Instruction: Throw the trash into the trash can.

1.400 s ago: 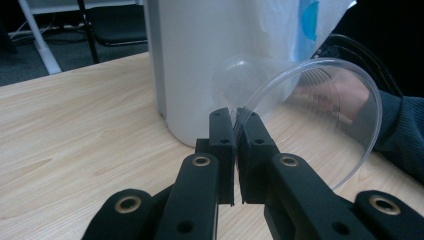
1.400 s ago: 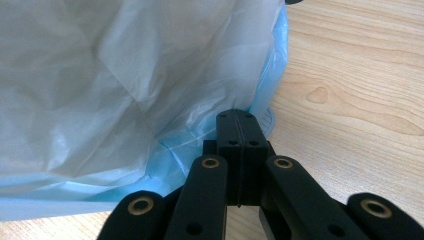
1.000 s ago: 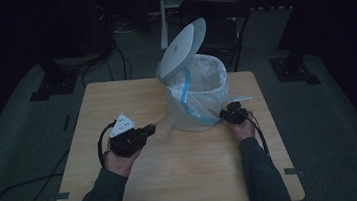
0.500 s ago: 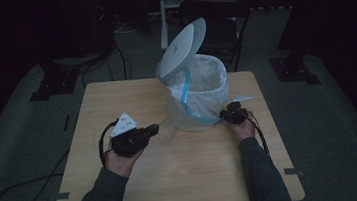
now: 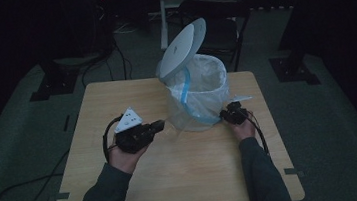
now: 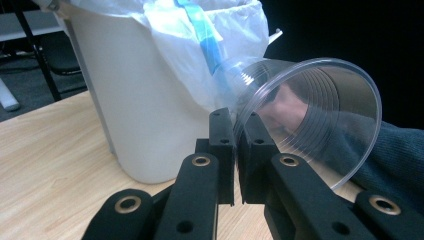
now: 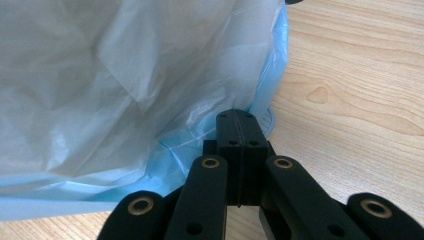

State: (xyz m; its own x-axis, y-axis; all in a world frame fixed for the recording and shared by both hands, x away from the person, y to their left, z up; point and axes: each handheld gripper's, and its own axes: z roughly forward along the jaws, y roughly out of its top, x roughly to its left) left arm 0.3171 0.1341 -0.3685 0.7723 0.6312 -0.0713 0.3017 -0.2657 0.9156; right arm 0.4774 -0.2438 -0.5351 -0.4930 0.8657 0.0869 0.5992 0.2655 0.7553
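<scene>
Almost nothing has moved since the earlier pictures; both hands sit in nearly the same spots. On the left, the left gripper point(image 5: 158, 126) has its jaws pinched tight on the rim of a clear plastic cup point(image 6: 310, 117). That cup lies on its side in the air, just left of the white bin point(image 6: 130, 100), with its open mouth facing the camera. On the right, the right gripper point(image 7: 239, 131) is squeezed shut on the bottom edge of the bin bag point(image 7: 125, 85), down near the wooden table point(image 7: 360, 75). The bin lid point(image 5: 182, 47) stands open at the far side. I think the cup is very light, thin and slippery, and it can crack or bend if squeezed hard. Its rim looks like the best place to hold. The bag is soft and crinkly.
</scene>
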